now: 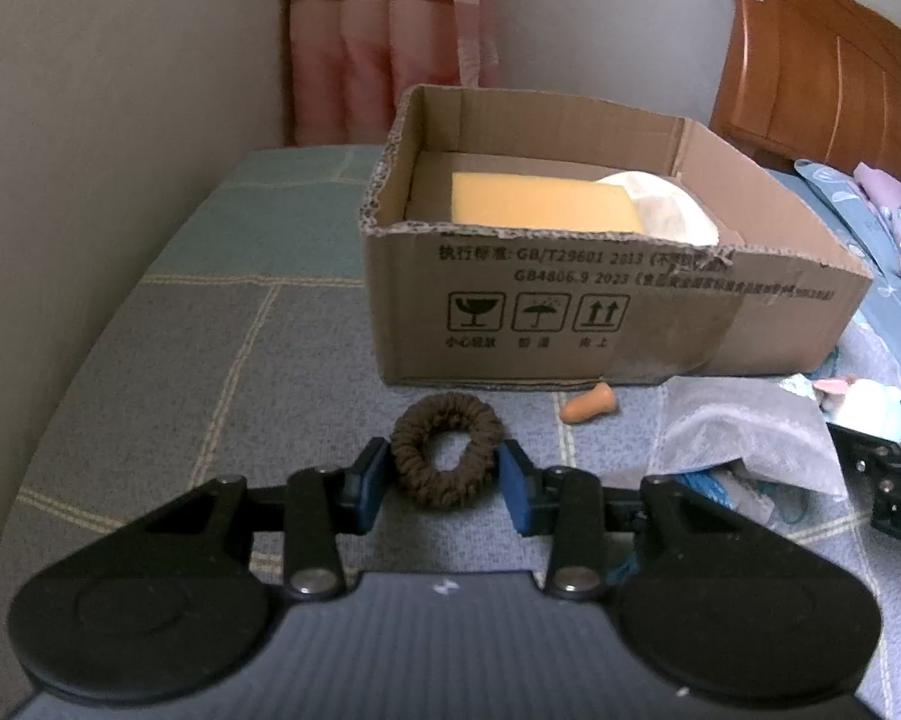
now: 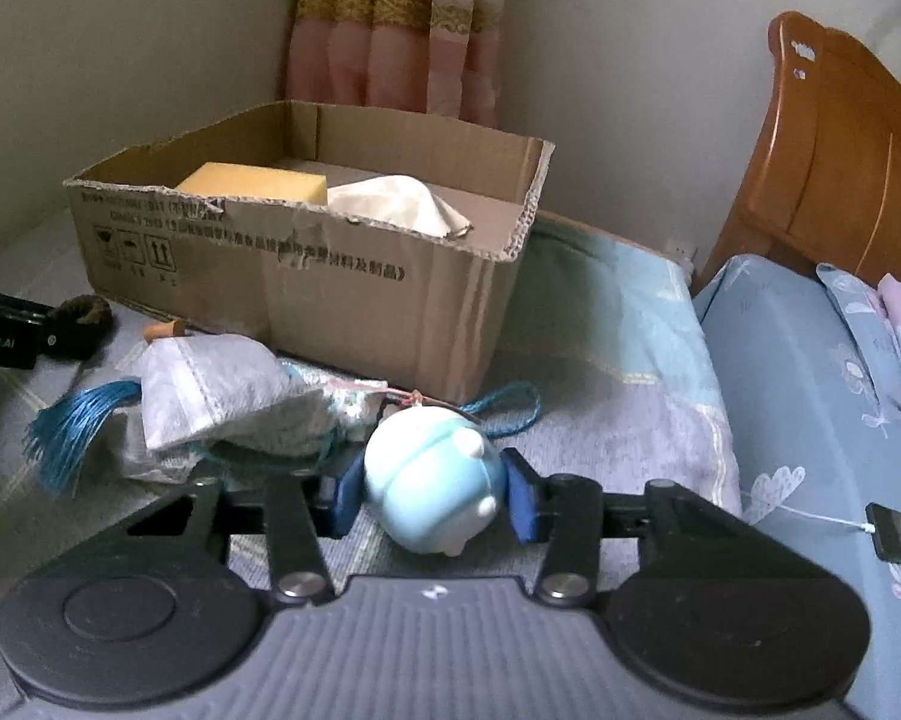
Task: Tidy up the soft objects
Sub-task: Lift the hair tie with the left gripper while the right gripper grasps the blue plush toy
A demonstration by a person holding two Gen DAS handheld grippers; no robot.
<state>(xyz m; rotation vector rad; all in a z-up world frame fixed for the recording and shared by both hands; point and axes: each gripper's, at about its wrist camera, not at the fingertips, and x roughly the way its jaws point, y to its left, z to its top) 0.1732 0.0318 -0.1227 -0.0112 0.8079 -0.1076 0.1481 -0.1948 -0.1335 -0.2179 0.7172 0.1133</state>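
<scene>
The cardboard box (image 1: 570, 300) carries printed writing on its near wall: "GB/T29601 2013" and, below it, "GB4806.9 2023", each amid Chinese characters, with three square handling pictograms underneath: a broken goblet, an umbrella and a pair of up arrows. In the right wrist view the other gripper's body at nine o'clock reads "Robot.AI".

One box, open-topped, corrugated, its top edges torn ragged. Inside lie two things: one flat yellow sponge block (image 1: 540, 204), and one crumpled white cloth (image 1: 672, 204) to its three o'clock.

On the quilted patchwork bedcover (image 1: 210, 330) in front of the box: one brown scrunchie (image 1: 444, 450), a ribbed fabric ring; one orange earplug (image 1: 588, 405), cone-shaped and smooth, at two o'clock from the scrunchie; one white non-woven pouch (image 2: 216, 396); one blue tassel (image 2: 72, 426) of glossy threads; one pale blue squishy toy (image 2: 432, 480), rounded and smooth with white nubs.

The left gripper (image 1: 444, 474) is clamped on the scrunchie, both blue pads pressing its sides, at six o'clock from the box. The right gripper (image 2: 432, 495) is clamped on the toy, a pad against each flank, down on the bedcover near the box's corner
</scene>
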